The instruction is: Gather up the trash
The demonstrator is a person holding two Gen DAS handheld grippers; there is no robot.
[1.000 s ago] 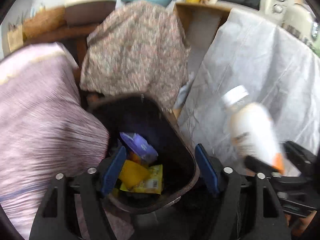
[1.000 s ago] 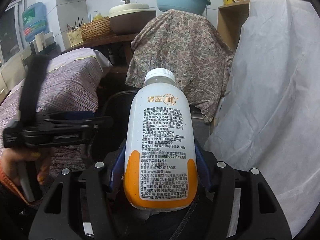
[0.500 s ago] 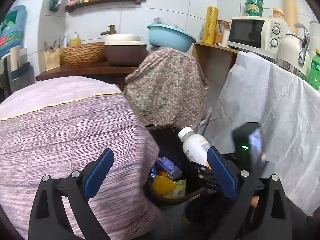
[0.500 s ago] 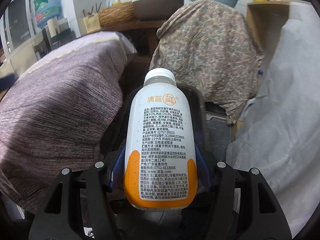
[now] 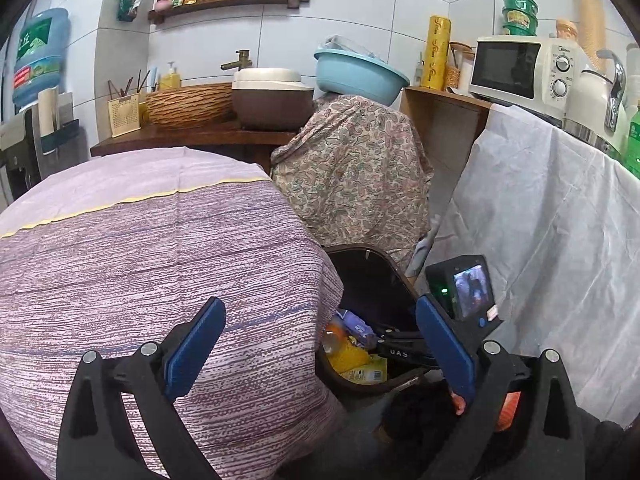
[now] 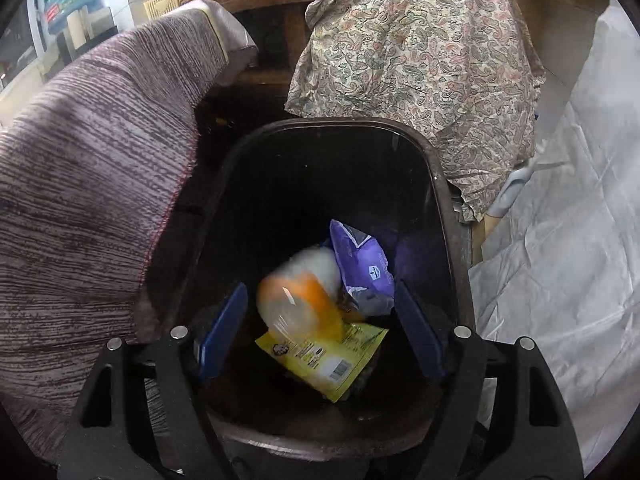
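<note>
A dark trash bin [image 6: 444, 184] stands on the floor below my right gripper [image 6: 320, 332], which is open over its mouth. The white and orange bottle [image 6: 300, 292] lies blurred inside the bin, on a yellow packet [image 6: 332, 356] and beside a purple wrapper [image 6: 364, 268]. My left gripper [image 5: 320, 348] is open and empty, above the purple striped cloth [image 5: 140, 264] and left of the bin [image 5: 372, 280]. In the left wrist view the right gripper's body [image 5: 460, 292] reaches over the bin, and the bottle [image 5: 334, 336] and packets show inside.
A paisley cloth [image 6: 420, 52] covers something behind the bin. A white sheet [image 6: 560, 240] hangs at the right. A wooden counter [image 5: 192, 138] with a basket, a pot and a blue basin stands behind. A microwave [image 5: 524, 68] sits at the upper right.
My right gripper has opened and let go of the bottle, which has dropped into the bin. My left gripper has drawn back and up, away from the bin.
</note>
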